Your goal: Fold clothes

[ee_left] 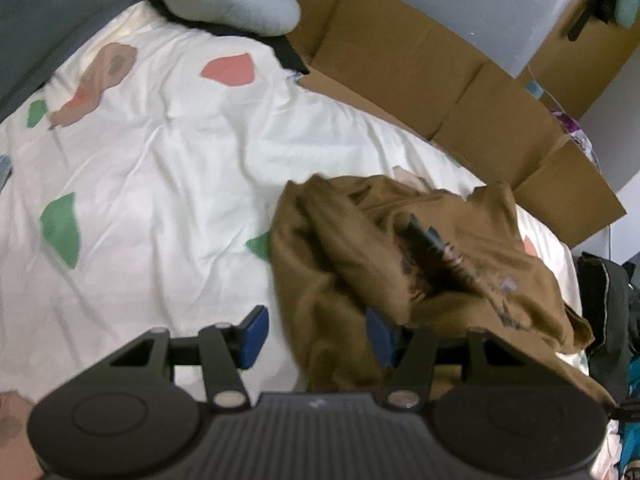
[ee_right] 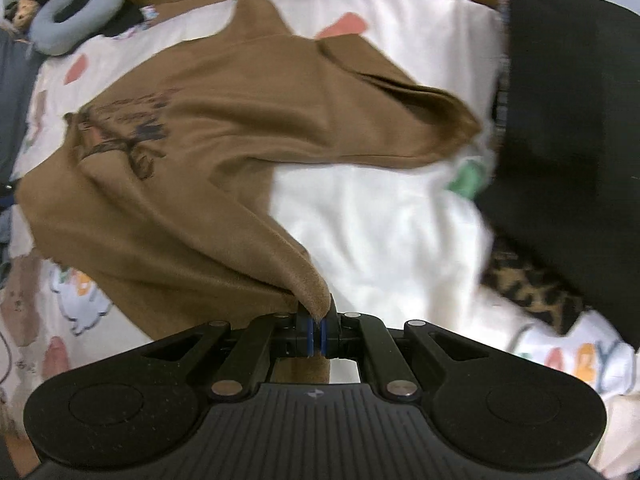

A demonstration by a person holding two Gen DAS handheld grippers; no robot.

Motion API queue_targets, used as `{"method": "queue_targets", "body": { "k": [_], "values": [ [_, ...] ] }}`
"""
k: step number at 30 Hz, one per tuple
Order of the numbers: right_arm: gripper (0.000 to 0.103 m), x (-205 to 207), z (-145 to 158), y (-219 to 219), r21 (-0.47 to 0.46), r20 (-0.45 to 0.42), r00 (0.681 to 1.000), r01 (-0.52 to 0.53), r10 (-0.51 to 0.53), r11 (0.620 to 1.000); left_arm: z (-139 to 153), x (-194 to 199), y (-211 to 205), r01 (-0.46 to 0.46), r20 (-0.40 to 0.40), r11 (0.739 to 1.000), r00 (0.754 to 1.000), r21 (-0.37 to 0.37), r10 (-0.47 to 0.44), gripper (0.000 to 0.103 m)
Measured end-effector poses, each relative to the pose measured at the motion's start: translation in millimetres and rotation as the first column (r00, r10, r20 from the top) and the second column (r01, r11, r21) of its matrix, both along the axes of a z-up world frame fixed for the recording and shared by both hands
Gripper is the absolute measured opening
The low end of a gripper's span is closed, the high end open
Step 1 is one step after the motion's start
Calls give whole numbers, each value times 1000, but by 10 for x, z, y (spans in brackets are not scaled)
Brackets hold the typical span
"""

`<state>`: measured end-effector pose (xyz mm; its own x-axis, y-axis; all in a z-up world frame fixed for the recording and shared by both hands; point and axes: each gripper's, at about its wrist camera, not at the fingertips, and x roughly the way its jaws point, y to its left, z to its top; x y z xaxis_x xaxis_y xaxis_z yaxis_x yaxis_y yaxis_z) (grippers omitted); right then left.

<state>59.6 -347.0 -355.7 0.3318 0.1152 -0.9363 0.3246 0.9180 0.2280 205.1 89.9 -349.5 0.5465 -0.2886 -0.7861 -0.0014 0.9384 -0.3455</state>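
Right fingers (ee_right: 318,334) pinch brown shirt (ee_right: 192,152); left unseen.

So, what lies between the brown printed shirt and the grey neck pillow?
Only bare white patterned bedsheet lies between the brown printed shirt and the grey neck pillow, seen in the left wrist view.

A patterned white sheet (ee_left: 160,168), flattened cardboard boxes (ee_left: 420,72) and a grey neck pillow (ee_right: 72,20)

The brown shirt (ee_right: 208,152) was soft, matt, slightly fuzzy cloth with a dark print. The bed sheet (ee_left: 180,152) was smooth, creased white fabric. The right tongs (ee_right: 316,330) were matt black plastic, ribbed at the body, with blue pads. The boxes (ee_left: 400,60) were plain brown cardboard.
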Motion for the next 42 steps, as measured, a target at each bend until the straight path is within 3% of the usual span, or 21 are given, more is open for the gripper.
{"method": "queue_targets", "body": {
  "k": [5, 8, 14, 17, 18, 20, 22, 25, 34, 42],
  "values": [
    [1, -38, -21, -130, -36, -12, 1000, 18, -19, 999, -17, 192, -286, 54, 5, 999, 999, 6, -54, 60],
    [1, -59, -21, -167, -54, -16, 1000, 16, -17, 998, -63, 255, -429, 68, 11, 998, 998, 9, -69, 72],
    [1, -127, -22, -235, -65, -23, 999, 27, -28, 997, -181, 334, -638, 102, -4, 993, 995, 60, -102, 72],
    [1, -170, -9, -267, -75, -28, 999, 24, -26, 997, -228, 358, -655, 90, -15, 993, 996, 70, -89, 66],
    [1, -183, -6, -276, -76, -29, 999, 23, -25, 997, -238, 359, -644, 83, -19, 994, 996, 73, -82, 59],
    [1, -211, -1, -291, -78, -31, 999, 20, -23, 997, -257, 359, -624, 69, -27, 995, 997, 78, -67, 40],
    [1, -231, -11, -307, -79, -38, 999, 19, -22, 997, -276, 360, -603, 55, -35, 995, 998, 83, -52, 14],
    [1, -249, -48, -326, -79, -47, 998, 28, -32, 996, -202, 310, -503, 24, -9, 996, 1000, 88, -24, 9],
    [1, -274, -82, -333, -68, -59, 998, 25, -29, 997, 151, 72, -64, -35, 35, 993, 999, 114, 32, 5],
    [1, -270, -78, -326, -72, -67, 997, 20, -25, 997, 205, -28, 354, -137, 40, 981, 990, 137, 132, 1]
  ]
}}
